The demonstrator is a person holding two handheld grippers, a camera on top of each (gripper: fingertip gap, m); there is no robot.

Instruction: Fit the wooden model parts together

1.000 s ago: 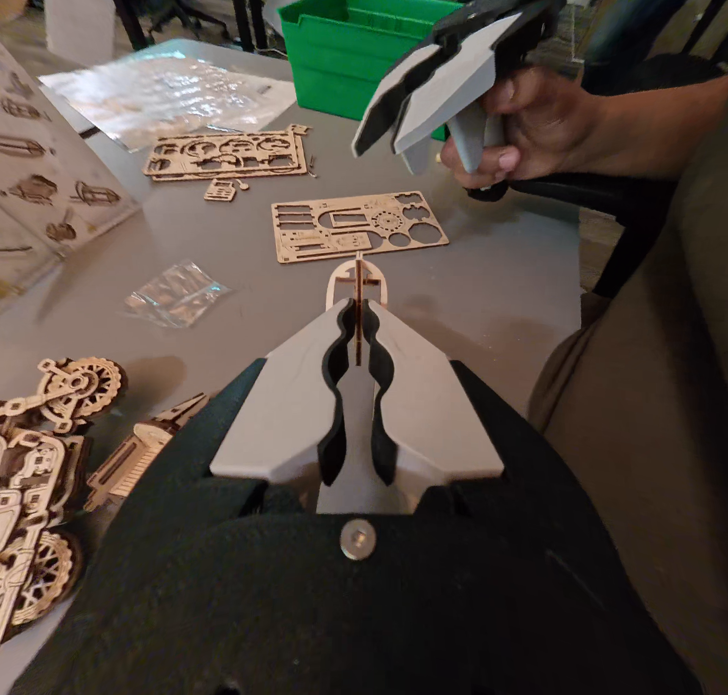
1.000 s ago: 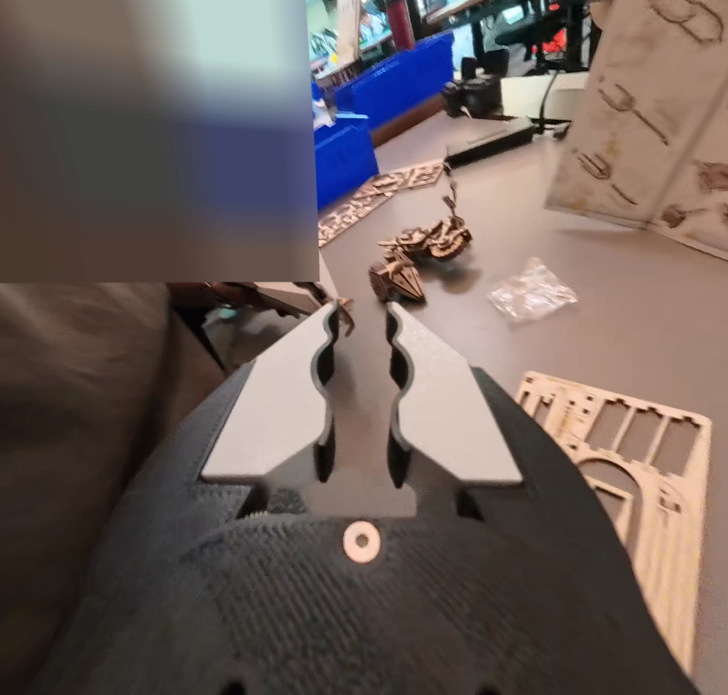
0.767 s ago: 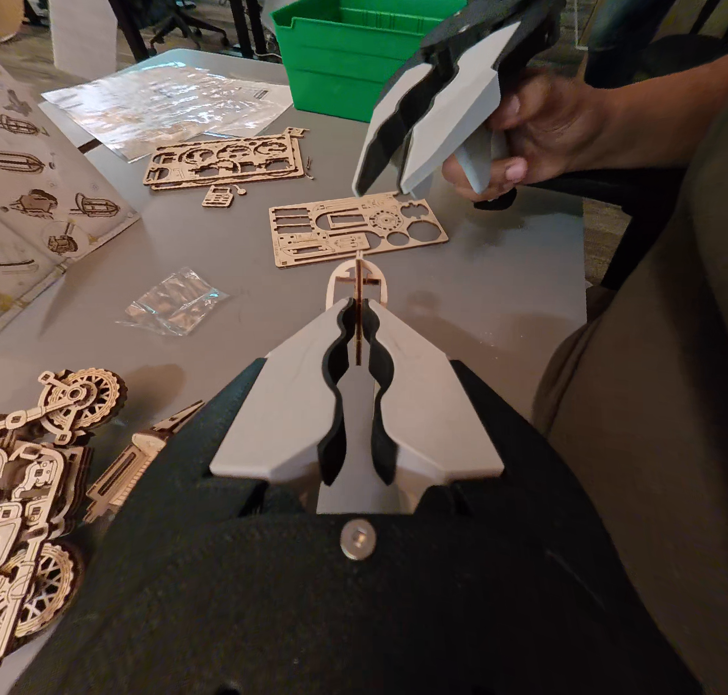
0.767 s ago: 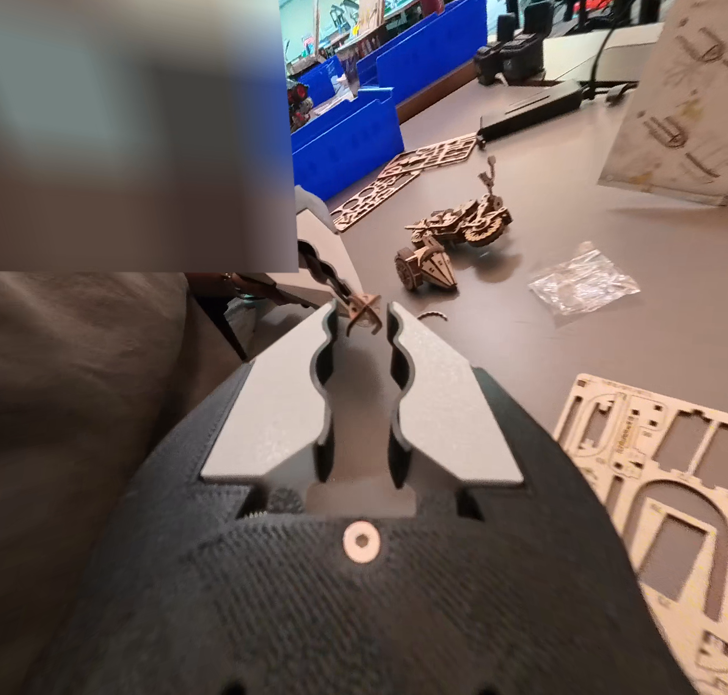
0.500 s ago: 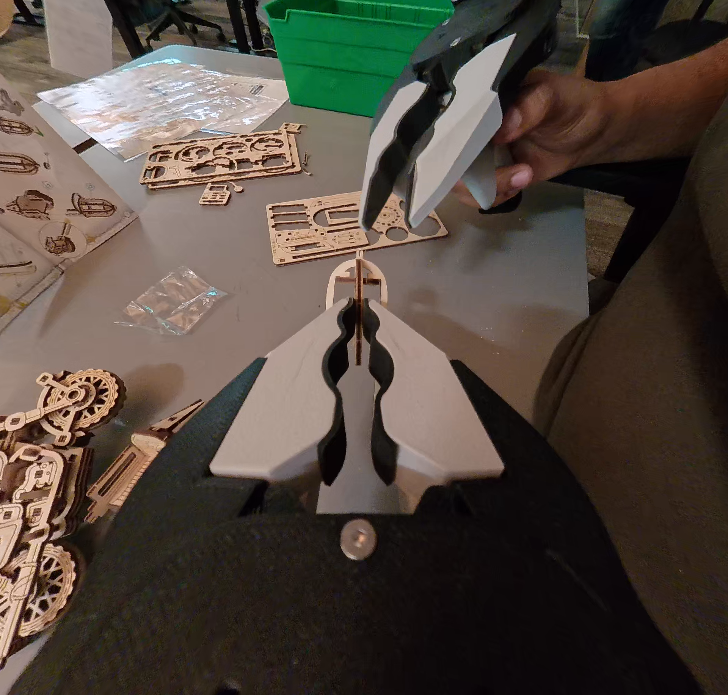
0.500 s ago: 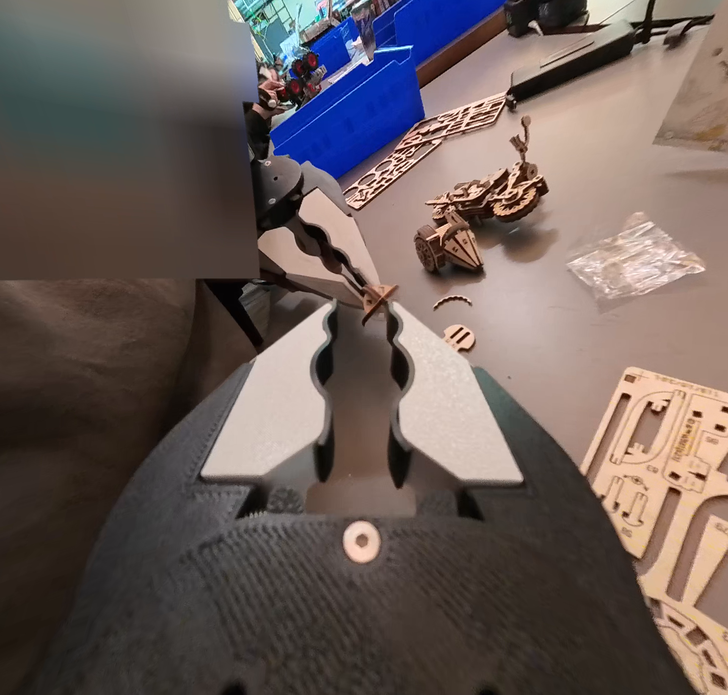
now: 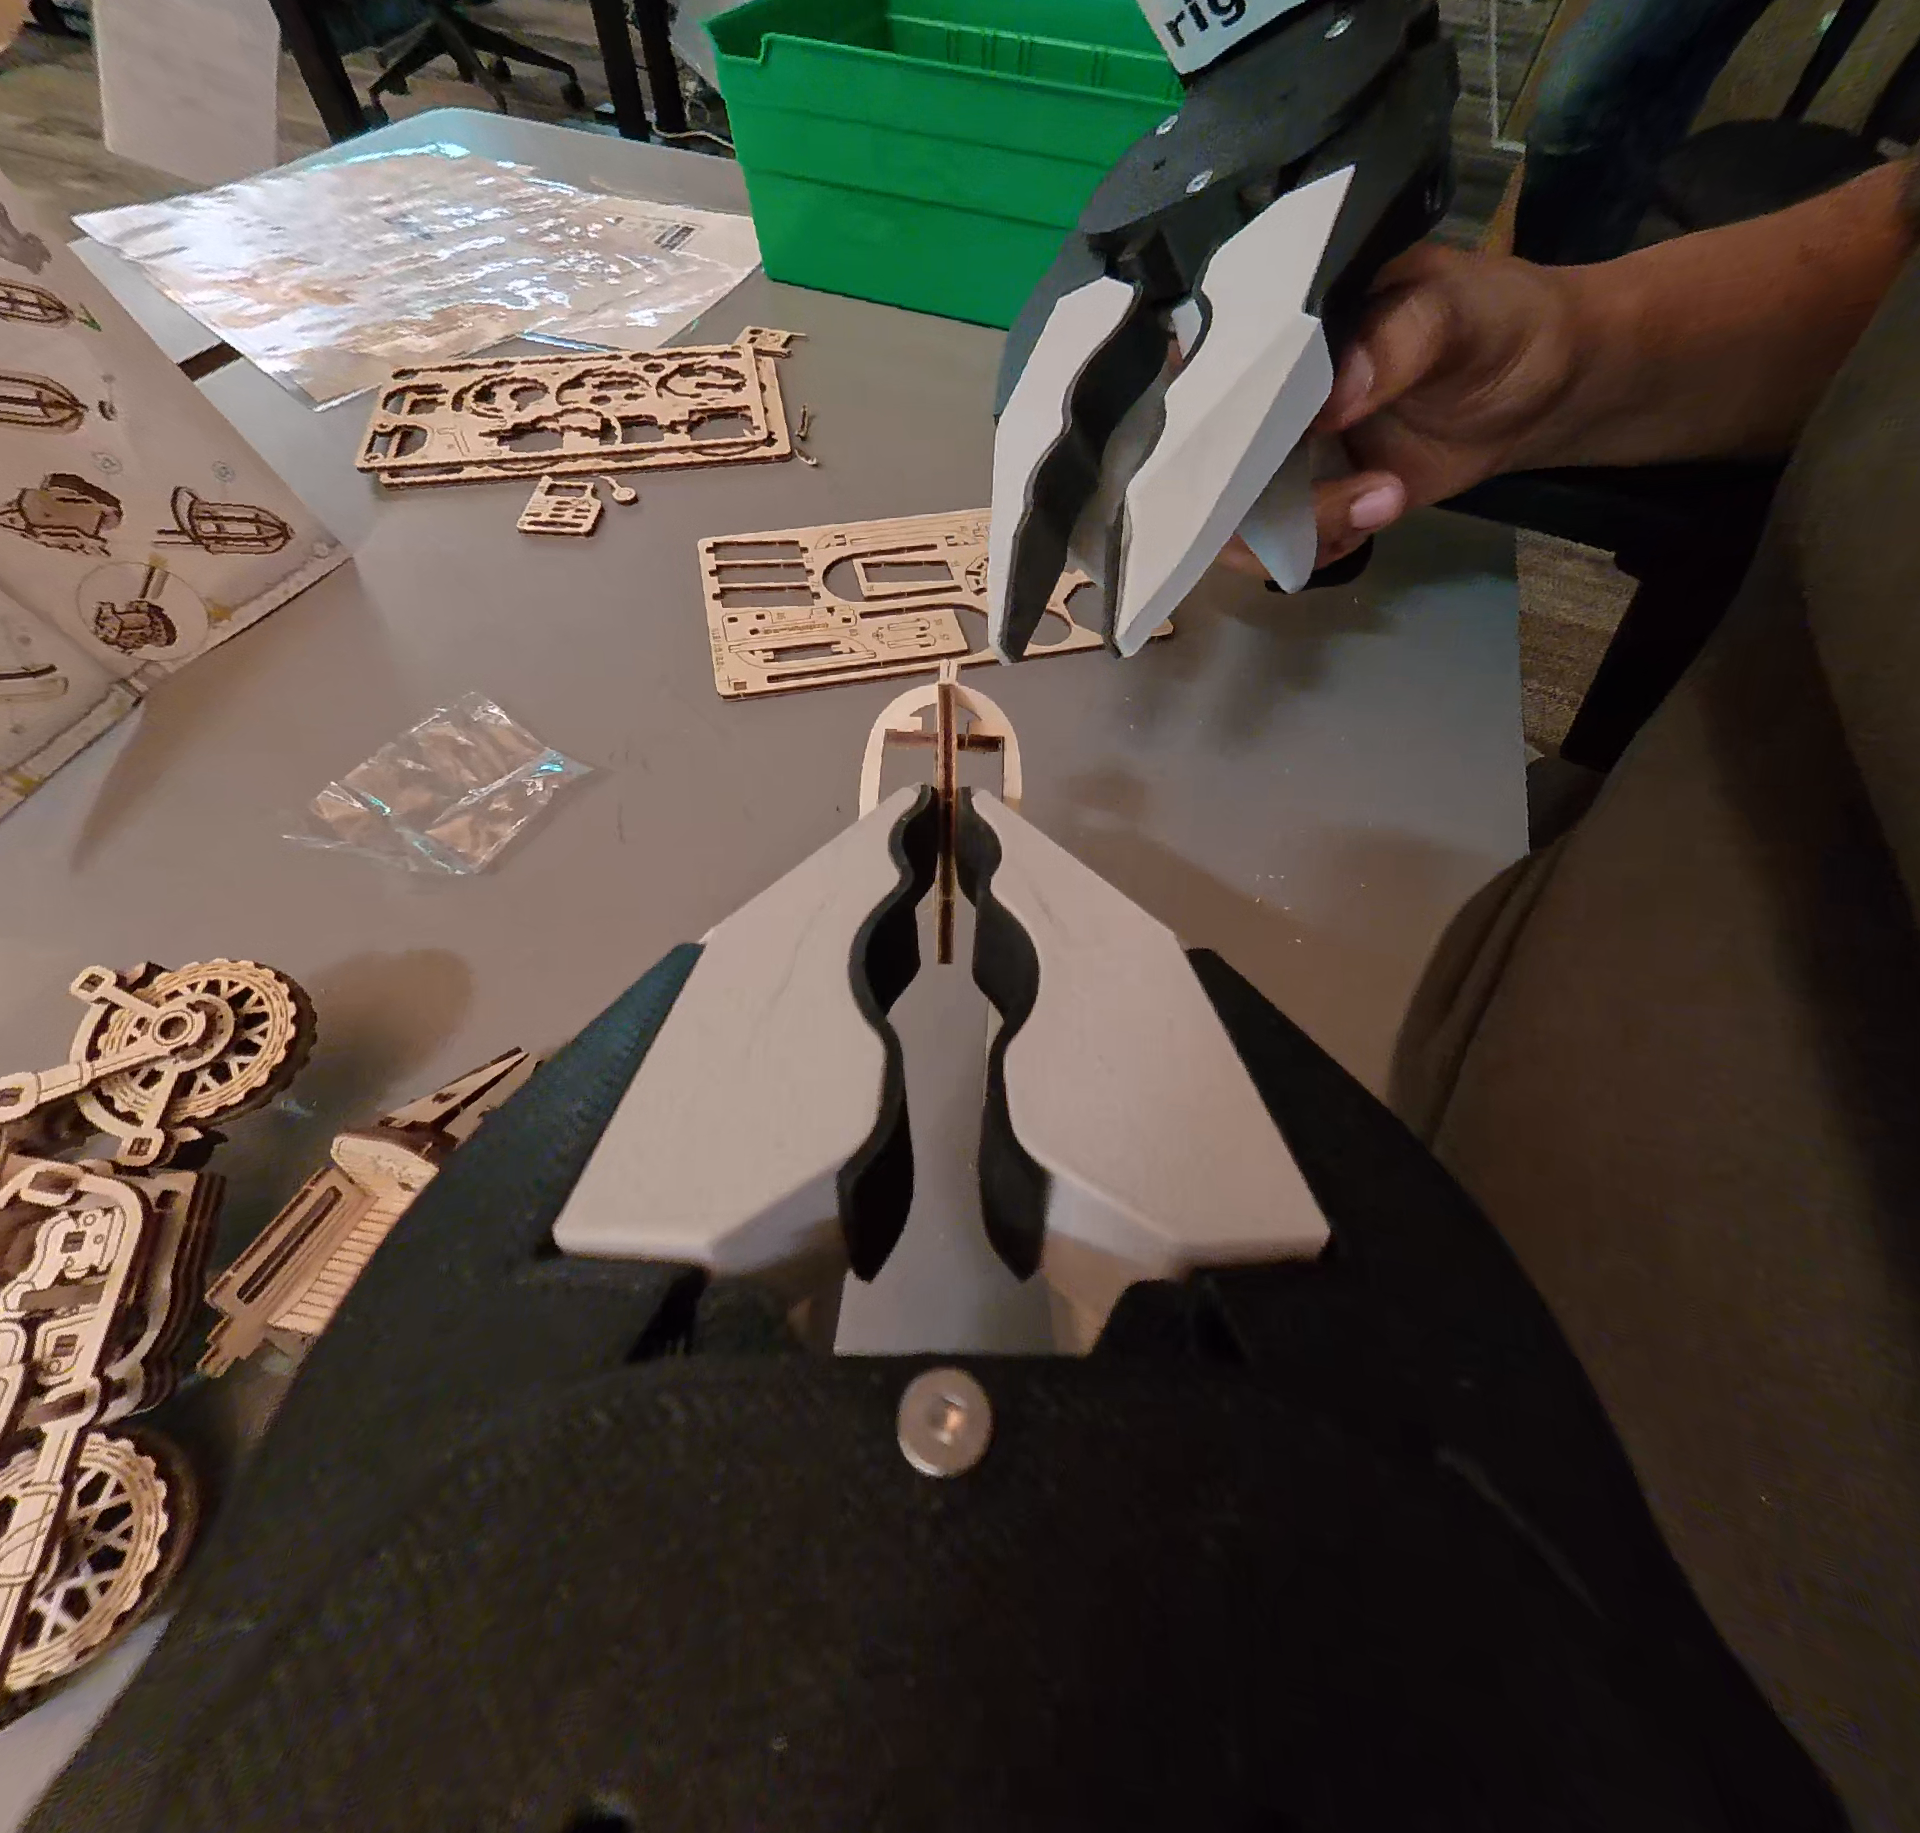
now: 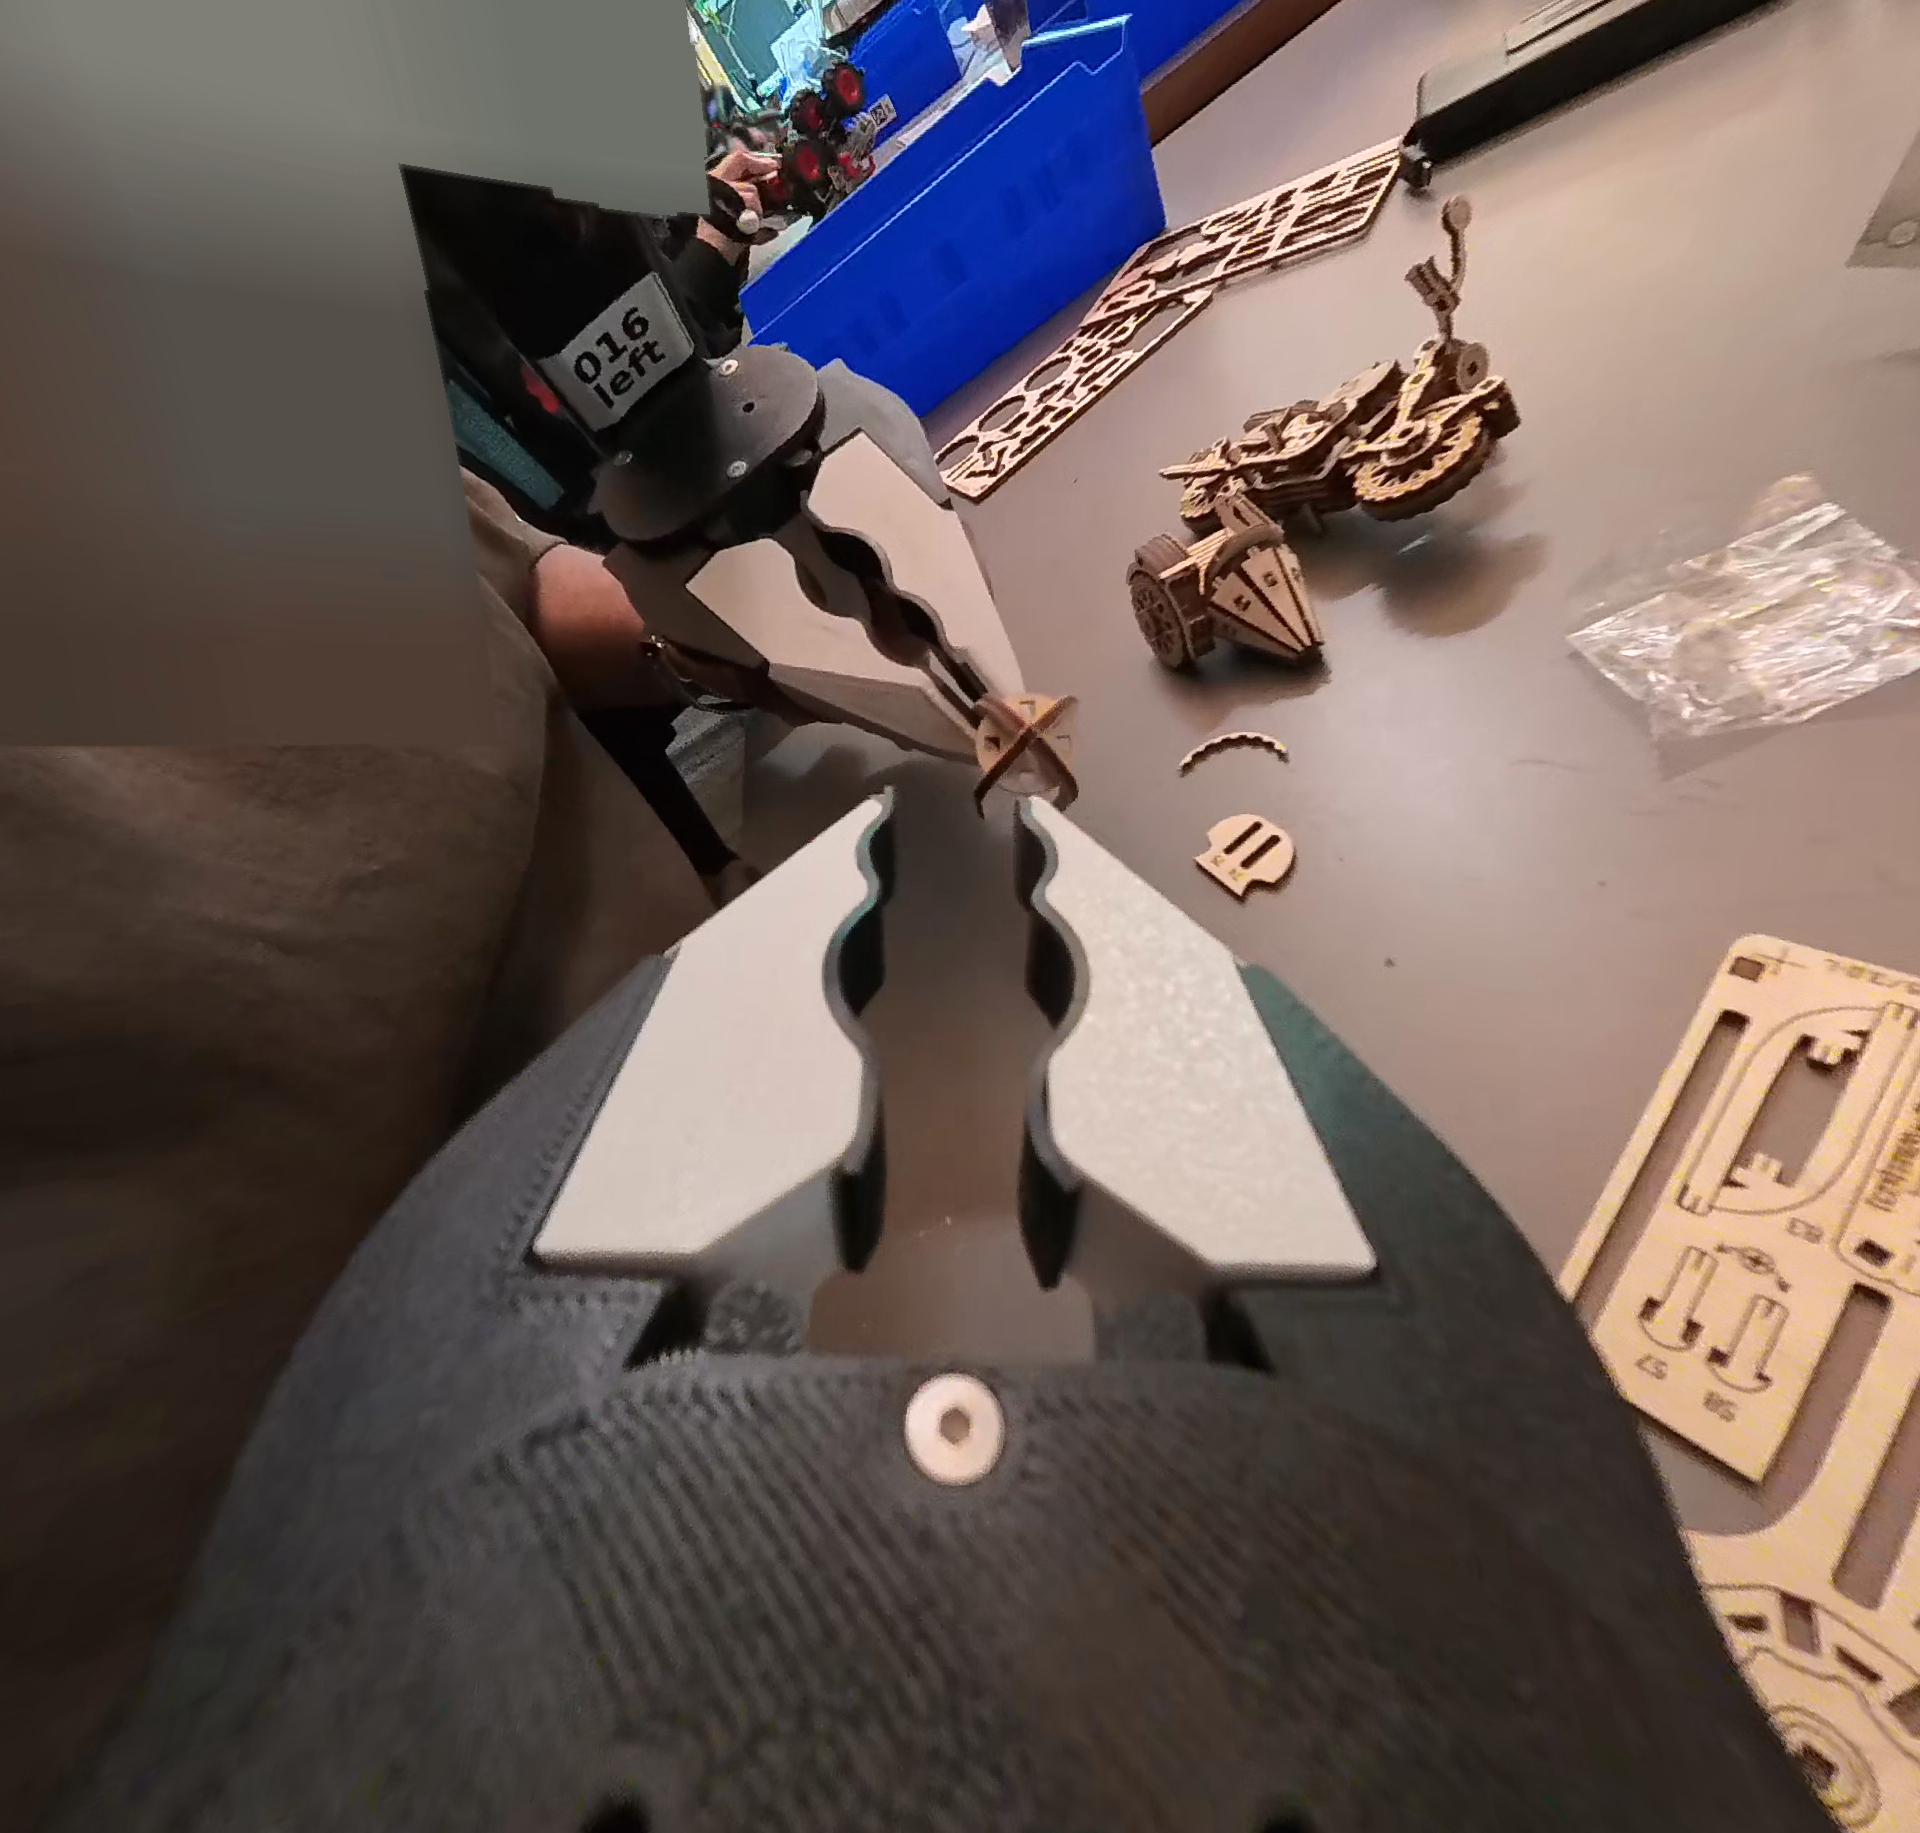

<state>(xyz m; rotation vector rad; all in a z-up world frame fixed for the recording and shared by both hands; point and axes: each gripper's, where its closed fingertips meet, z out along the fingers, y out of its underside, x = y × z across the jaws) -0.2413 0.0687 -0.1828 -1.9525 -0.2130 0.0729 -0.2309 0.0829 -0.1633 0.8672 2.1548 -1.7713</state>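
My left gripper (image 7: 943, 798) is shut on a small wooden sub-assembly (image 7: 943, 744): a thin flat piece held edge-on, crossed with an arched piece. It is held above the grey table (image 7: 520, 640). The same sub-assembly (image 8: 1023, 744) shows in the right wrist view at the left gripper's tip (image 8: 971, 713). My right gripper (image 8: 954, 812) is open and empty, its tips just short of the sub-assembly. In the left wrist view the right gripper (image 7: 1060, 645) hangs above and to the right of it. Two loose wooden pieces lie on the table: a round slotted disc (image 8: 1245, 853) and a toothed arc (image 8: 1231, 747).
Wooden part sheets (image 7: 831, 599) (image 7: 571, 417) lie on the table, with a green bin (image 7: 935, 121) behind. A part-built wooden motorcycle (image 8: 1361, 443) and a wedge-shaped sub-assembly (image 8: 1226, 588) stand nearby. A clear plastic bag (image 7: 447, 786), instruction sheets (image 7: 125, 495) and a blue bin (image 8: 987, 214) are around. The round slotted disc (image 8: 1245, 853) lies around 8 centimetres away from my left fingertips. About 10 centimetres separates my left fingertips from the toothed arc (image 8: 1231, 747).
The right gripper has come down and in toward the sub-assembly held by the left gripper. The left gripper has stayed still, shut on the part.
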